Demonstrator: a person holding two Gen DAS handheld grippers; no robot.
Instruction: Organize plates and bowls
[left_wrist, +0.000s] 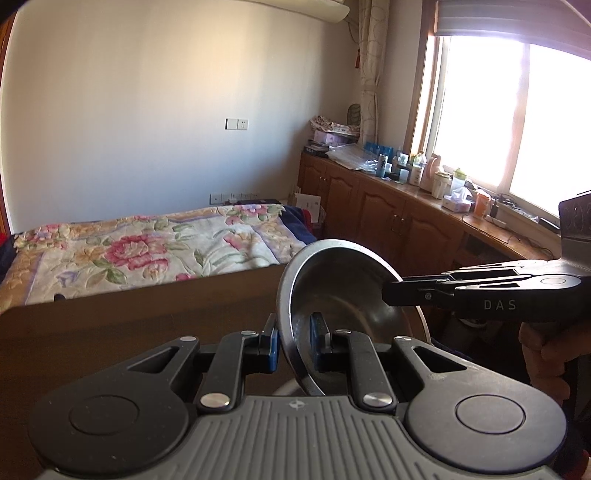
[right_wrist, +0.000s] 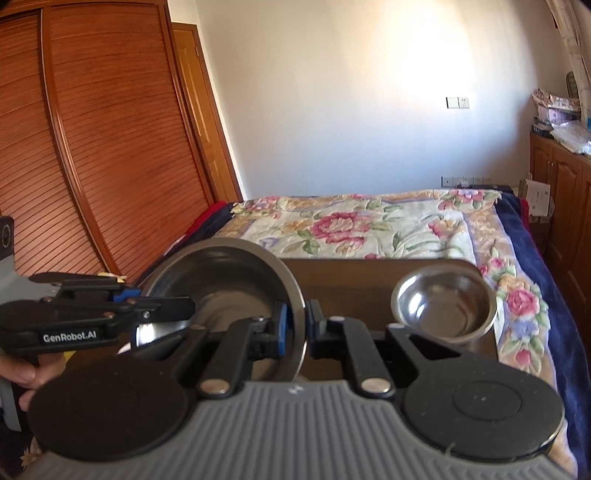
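A large steel bowl (left_wrist: 343, 280) hangs tilted above the brown table (left_wrist: 129, 332), held by both grippers at opposite sides of its rim. My left gripper (left_wrist: 293, 341) is shut on the near rim, one blue pad inside and one outside. My right gripper (left_wrist: 388, 295) comes in from the right and pinches the far rim. In the right wrist view the same large bowl (right_wrist: 221, 273) sits between my right gripper (right_wrist: 298, 328) and my left gripper (right_wrist: 184, 308). A smaller steel bowl (right_wrist: 443, 310) stands upright on the table (right_wrist: 351, 280) to the right. A white rim (left_wrist: 424, 325) shows beneath the large bowl.
A bed with a floral cover (right_wrist: 369, 225) lies just beyond the table. Wooden cabinets (left_wrist: 388, 218) topped with bottles and boxes run under the window on the right. A louvred wardrobe (right_wrist: 92, 129) stands at the left. A hand (left_wrist: 546, 350) grips the right tool.
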